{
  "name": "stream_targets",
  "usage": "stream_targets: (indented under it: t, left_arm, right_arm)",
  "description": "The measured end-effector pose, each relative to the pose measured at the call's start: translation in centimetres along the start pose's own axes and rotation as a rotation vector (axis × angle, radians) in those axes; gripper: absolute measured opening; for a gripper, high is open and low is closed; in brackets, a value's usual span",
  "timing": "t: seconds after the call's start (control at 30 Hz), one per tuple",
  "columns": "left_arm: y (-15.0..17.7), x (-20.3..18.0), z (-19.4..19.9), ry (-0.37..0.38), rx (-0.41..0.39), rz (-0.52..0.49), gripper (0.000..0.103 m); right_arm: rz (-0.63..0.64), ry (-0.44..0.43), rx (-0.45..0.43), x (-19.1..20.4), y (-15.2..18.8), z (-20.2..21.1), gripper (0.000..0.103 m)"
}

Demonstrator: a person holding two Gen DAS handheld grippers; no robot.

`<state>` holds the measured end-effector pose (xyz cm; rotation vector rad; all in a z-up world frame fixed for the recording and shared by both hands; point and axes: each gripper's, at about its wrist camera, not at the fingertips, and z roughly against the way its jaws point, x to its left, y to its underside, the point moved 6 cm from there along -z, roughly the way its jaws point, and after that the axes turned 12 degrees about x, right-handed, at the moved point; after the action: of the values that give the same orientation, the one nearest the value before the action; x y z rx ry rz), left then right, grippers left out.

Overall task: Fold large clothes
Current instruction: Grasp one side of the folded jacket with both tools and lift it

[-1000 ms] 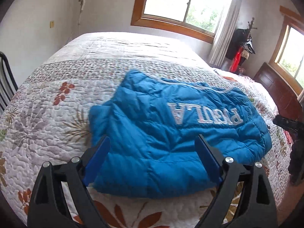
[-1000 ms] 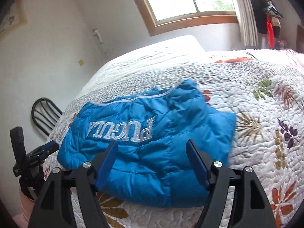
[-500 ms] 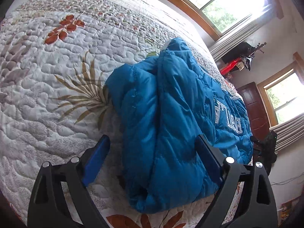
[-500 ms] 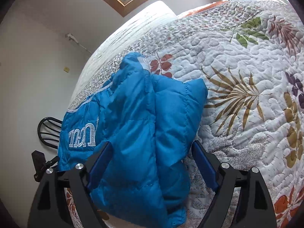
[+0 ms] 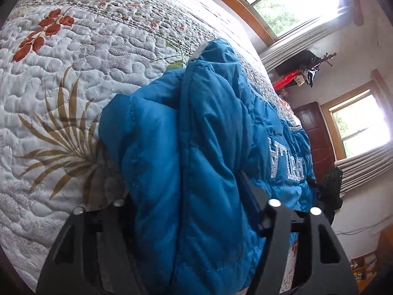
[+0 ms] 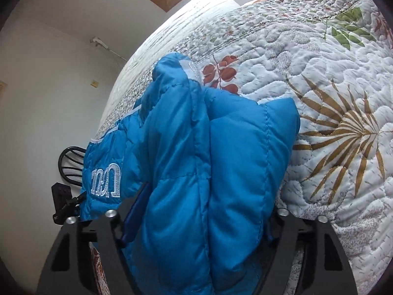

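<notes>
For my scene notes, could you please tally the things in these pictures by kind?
Blue puffer jacket: 1
Floral quilt: 1
Grippers: 2, left gripper and right gripper, both clamped on the jacket
Windows: 2
Black chair: 1
Total: 7

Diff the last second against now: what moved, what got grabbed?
Both grippers dropped onto the blue jacket's near edge, one at each end. The left gripper and right gripper have just been closing and now pinch bunched fabric. The jacket stays on the quilt, not yet lifted.
</notes>
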<state>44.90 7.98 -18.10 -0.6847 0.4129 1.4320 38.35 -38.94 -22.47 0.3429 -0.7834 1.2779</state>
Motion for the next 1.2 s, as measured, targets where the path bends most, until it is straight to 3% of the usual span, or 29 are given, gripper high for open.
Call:
stream_targets:
  t: [0.07, 0.17, 0.4, 0.63, 0.83, 1.1, 1.2]
  left_arm:
    - [0.1, -0.9, 0.4, -0.004, -0.024, -0.009, 0.032]
    - [0.6, -2.7, 1.2, -0.032, -0.065, -0.041, 0.021]
    - [2.5, -5.9, 6.2, 0.012, -0.159, -0.111, 0.016]
    - [8.8, -7.3, 13.9, 0.024, -0.26, -0.201, 0.016]
    - [14.5, -4.4, 16.3, -0.012, -0.262, -0.197, 0.016]
    - [17.1, 2.5, 12.3, -0.122, -0.183, -0.121, 0.019]
    - [17.5, 5.3, 10.5, -0.109, -0.144, -0.075, 0.025]
  right_arm:
    - [0.017, -0.002, -0.006, 0.6, 0.3, 0.4, 0.031]
    - [0.038, 0.008, -0.027, 1.6, 0.6, 1.3, 0.022]
    - [0.158, -0.011, -0.088, 6.9, 3.1, 5.1, 0.018]
    - [0.286, -0.048, -0.13, 12.1, 9.5, 8.9, 0.018]
    - [0.317, -0.053, -0.089, 13.3, 15.1, 7.8, 0.018]
    - [0.199, -0.009, -0.018, 9.1, 17.7, 4.3, 0.019]
    - [0.123, -0.006, 0.021, 6.1, 17.8, 2.6, 0.021]
